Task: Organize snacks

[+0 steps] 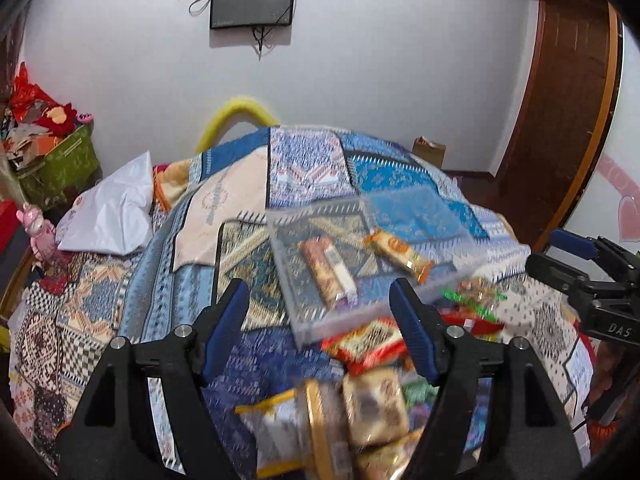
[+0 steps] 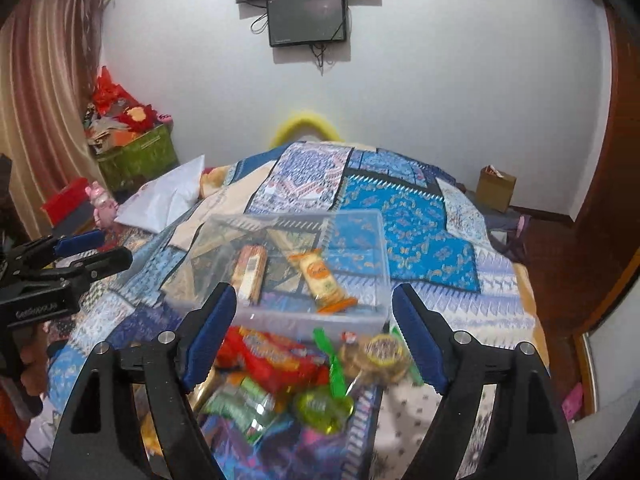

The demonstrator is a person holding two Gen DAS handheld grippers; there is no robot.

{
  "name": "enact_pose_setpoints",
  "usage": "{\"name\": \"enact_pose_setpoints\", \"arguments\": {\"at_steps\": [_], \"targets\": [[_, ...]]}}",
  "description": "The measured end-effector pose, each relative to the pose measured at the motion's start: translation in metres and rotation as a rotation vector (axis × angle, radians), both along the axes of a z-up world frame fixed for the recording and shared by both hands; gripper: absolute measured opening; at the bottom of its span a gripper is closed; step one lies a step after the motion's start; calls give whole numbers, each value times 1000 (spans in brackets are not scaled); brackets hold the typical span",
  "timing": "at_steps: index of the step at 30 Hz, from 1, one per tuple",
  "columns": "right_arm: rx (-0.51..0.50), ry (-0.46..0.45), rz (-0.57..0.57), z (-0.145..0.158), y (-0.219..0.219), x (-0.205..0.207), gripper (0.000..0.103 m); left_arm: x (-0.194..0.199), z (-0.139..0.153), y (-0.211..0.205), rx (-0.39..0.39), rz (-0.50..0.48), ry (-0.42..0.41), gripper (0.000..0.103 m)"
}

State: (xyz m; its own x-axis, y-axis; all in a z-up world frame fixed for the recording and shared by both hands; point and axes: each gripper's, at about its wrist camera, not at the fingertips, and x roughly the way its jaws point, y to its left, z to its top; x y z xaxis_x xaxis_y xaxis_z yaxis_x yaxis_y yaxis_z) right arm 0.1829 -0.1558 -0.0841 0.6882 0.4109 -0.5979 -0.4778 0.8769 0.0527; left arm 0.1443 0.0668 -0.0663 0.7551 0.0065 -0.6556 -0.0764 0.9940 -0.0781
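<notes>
A clear plastic box (image 1: 320, 320) (image 2: 372, 240) lies on the patterned bedspread and holds two orange-and-tan snack packs (image 1: 326, 272) (image 2: 320, 280). A loose pile of snacks (image 1: 372, 404) (image 2: 276, 360) lies in front of the box: a red pack, tan packs, green wrappers. My left gripper (image 1: 320, 332) is open and empty above the pile's left part. My right gripper (image 2: 316, 340) is open and empty above the pile's right part. The right gripper shows at the right edge of the left wrist view (image 1: 576, 268); the left gripper shows at the left edge of the right wrist view (image 2: 80, 256).
A white pillow (image 1: 112, 212) lies at the bed's far left. A green bin (image 1: 68, 160) of red and orange clutter stands by the wall. A small cardboard box (image 2: 496, 192) stands on the floor at the right. A screen (image 2: 308, 16) hangs on the wall.
</notes>
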Motion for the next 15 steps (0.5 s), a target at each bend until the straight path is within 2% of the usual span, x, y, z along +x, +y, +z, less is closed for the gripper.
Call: {"name": "enact_pose_setpoints", "arguments": {"at_steps": [4, 12, 13, 15], "targets": [[-16, 22, 11, -13, 2, -14, 78, -17, -21, 4, 1, 8, 54, 72], [4, 145, 52, -51, 9, -29, 78, -40, -71, 7, -33, -5, 162, 72], [2, 162, 57, -58, 12, -28, 78, -42, -76, 5, -28, -6, 169, 70], [-4, 181, 65, -66, 15, -30, 77, -44, -83, 2, -26, -18, 182, 59]]}}
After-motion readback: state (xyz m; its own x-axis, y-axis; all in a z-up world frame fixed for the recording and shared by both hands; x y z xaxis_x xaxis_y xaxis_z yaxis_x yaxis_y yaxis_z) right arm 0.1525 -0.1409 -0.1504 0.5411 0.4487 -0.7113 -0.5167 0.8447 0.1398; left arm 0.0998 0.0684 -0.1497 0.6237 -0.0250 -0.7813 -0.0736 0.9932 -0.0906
